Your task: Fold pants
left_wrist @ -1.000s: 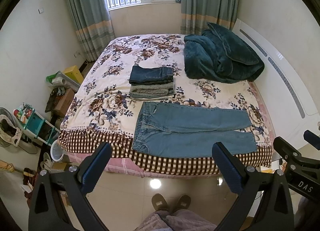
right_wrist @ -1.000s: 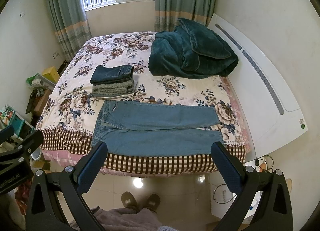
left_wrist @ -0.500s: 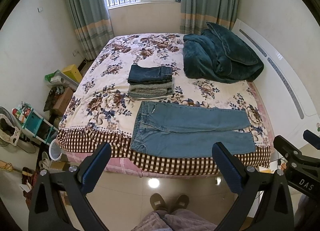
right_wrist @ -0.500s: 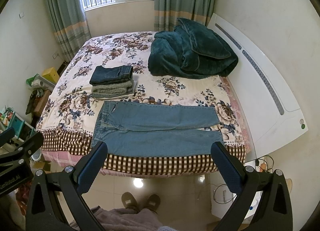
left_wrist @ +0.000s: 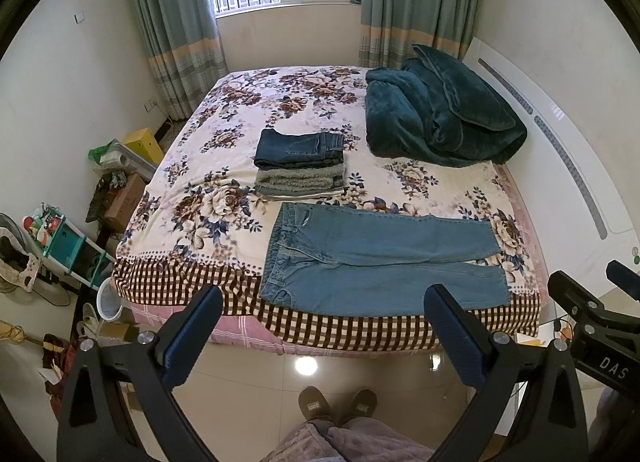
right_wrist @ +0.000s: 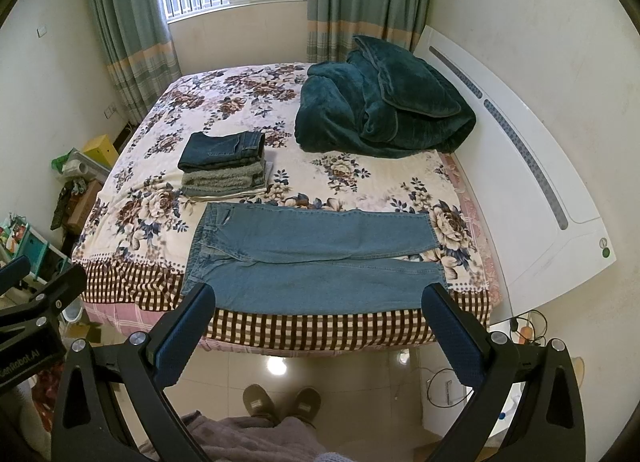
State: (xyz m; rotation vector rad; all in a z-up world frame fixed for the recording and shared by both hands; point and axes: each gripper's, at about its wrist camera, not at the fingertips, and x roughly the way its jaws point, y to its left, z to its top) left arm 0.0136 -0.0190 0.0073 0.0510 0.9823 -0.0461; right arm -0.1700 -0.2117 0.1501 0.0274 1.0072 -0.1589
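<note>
Left wrist view is showing the left gripper (left_wrist: pixel 322 328) hanging above the tiled floor, its blue-padded fingers (left_wrist: pixel 192 336) spread wide and holding nothing. Light blue denim pants (left_wrist: pixel 380 258) are lying flat along the near edge of the floral-sheeted bed (left_wrist: pixel 224 206), waistband to the left and legs running right. Just behind them a stack of folded clothes (left_wrist: pixel 300 164) is sitting, with a rumpled dark teal blanket (left_wrist: pixel 440 122) farther back. Right wrist view is showing the right gripper (right_wrist: pixel 320 326) also gaping wide, short of the pants (right_wrist: pixel 312 258).

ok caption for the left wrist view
Open left gripper faces light blue jeans spread flat on the bed's edge.
</note>
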